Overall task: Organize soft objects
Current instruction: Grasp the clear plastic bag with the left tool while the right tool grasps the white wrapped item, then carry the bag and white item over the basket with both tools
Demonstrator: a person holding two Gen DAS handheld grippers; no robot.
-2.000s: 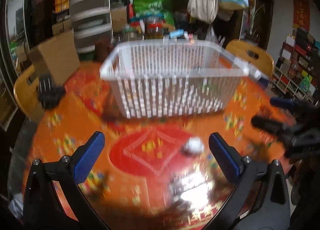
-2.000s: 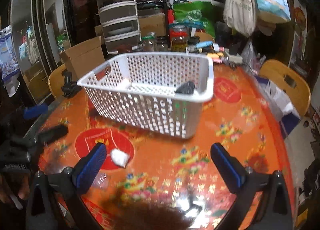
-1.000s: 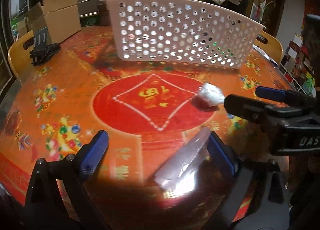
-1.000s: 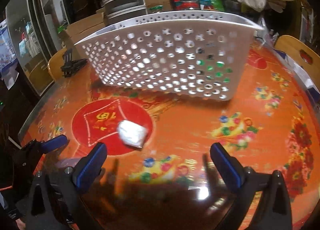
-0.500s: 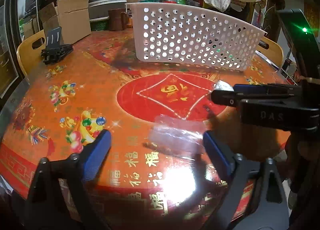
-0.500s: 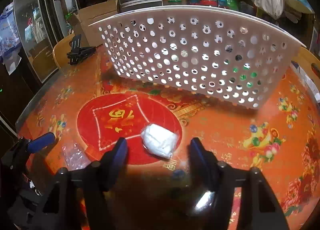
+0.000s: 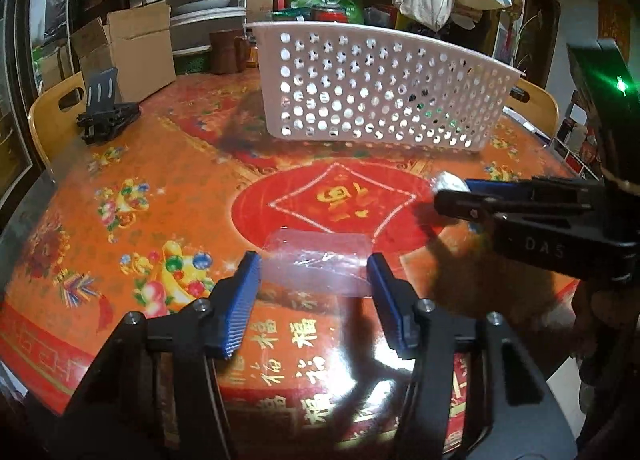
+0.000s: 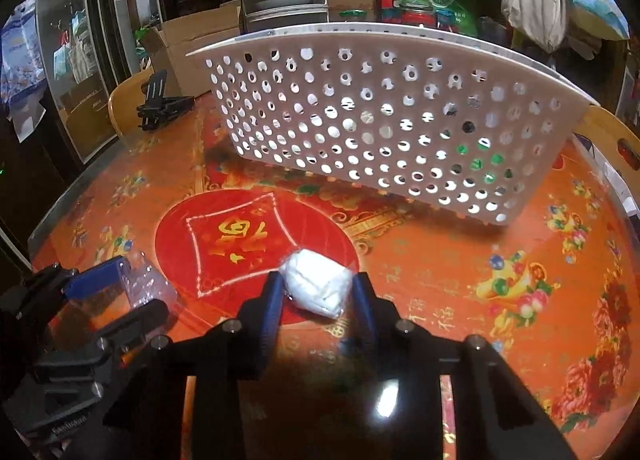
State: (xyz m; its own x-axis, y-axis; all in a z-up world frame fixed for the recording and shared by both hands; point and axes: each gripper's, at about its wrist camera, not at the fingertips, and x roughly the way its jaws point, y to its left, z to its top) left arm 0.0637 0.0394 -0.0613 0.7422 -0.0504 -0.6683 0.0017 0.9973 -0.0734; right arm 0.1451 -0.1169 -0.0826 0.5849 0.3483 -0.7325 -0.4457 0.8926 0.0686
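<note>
On the left lies a flat, clear plastic bag [image 7: 318, 258], thin and shiny, so that the red and orange pattern of the bench [image 7: 160, 188] shows through it. The left tongs [image 7: 312, 296] stand around it with one blue pad at each side edge; the gap is as wide as the bag, and I cannot tell if the pads already press on it. More to the right, on the edge of the big red circle, sits a small white soft bundle wrapped in clear film [image 8: 316, 286], lumpy and rounded like a folded tissue pack. The right tongs [image 8: 318, 294] are clenched on this bundle, both pads touching its sides. Behind both things the white perforated plastic basket [image 8: 384, 116] stands on the bench, well apart from them.

Half a second ago both tongs were wider. The left pads stood clearly outside the bag, and the right pads had free space on each side of the bundle; now both pairs have come in close.

The left wrist view shows the bag whole and flat, but of the bundle only a small white tip [image 7: 450, 182] beyond the right tongs [image 7: 460, 200]. The right wrist view shows the bundle fully, while the bag [image 8: 150, 286] appears there only as a crumpled glint by the left tongs [image 8: 132, 292].
</note>
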